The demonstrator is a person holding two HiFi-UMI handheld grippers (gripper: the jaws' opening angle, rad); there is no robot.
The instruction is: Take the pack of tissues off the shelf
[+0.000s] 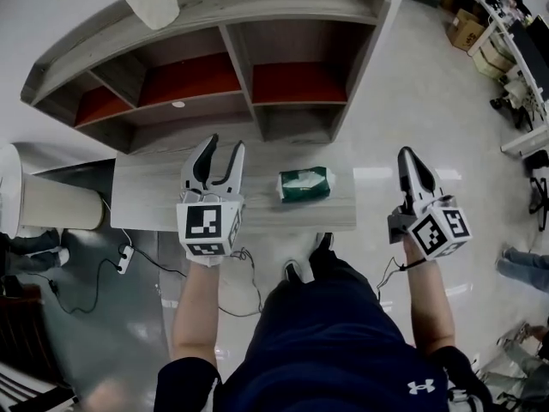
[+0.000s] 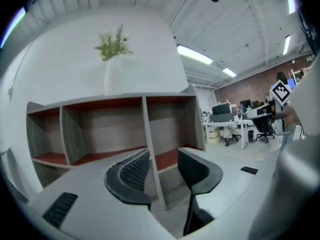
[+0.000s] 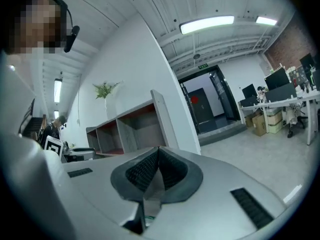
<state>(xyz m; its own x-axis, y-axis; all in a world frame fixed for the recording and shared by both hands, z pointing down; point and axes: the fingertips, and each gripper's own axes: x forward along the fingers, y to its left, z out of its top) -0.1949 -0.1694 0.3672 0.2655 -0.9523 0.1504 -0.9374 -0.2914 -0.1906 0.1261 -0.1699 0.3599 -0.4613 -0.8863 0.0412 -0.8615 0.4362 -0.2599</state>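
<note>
Leftmost, a white cylinder [image 1: 51,202] stood on the floor beside the tabletop's [image 1: 154,196] left edge, with a power strip [image 1: 126,258] and loose cables near it below the front edge. The left gripper [image 1: 223,144] showed over the middle of the tabletop, its jaws moderately apart with nothing between them; through the gap its own view gave only an upright divider of the shelf [image 1: 232,50]. That shelf ran along the tabletop's back edge, grey wood with red boards in its open compartments, and a white vase [image 2: 114,76] holding a green sprig stood on top of it.

Just right of the left gripper, and apart from it, lay the pack of tissues [image 1: 306,184]: a soft, oblong packet, green with white, on its side on the right part of the tabletop, about midway between back and front edges and short of the right edge. It was off the shelf, and neither gripper touched it.

Further right, past the tabletop's right edge and over bare floor, the right gripper [image 1: 406,154] had its jaws pressed together, empty. Office desks and chairs [image 1: 523,75] stood beyond.
</note>
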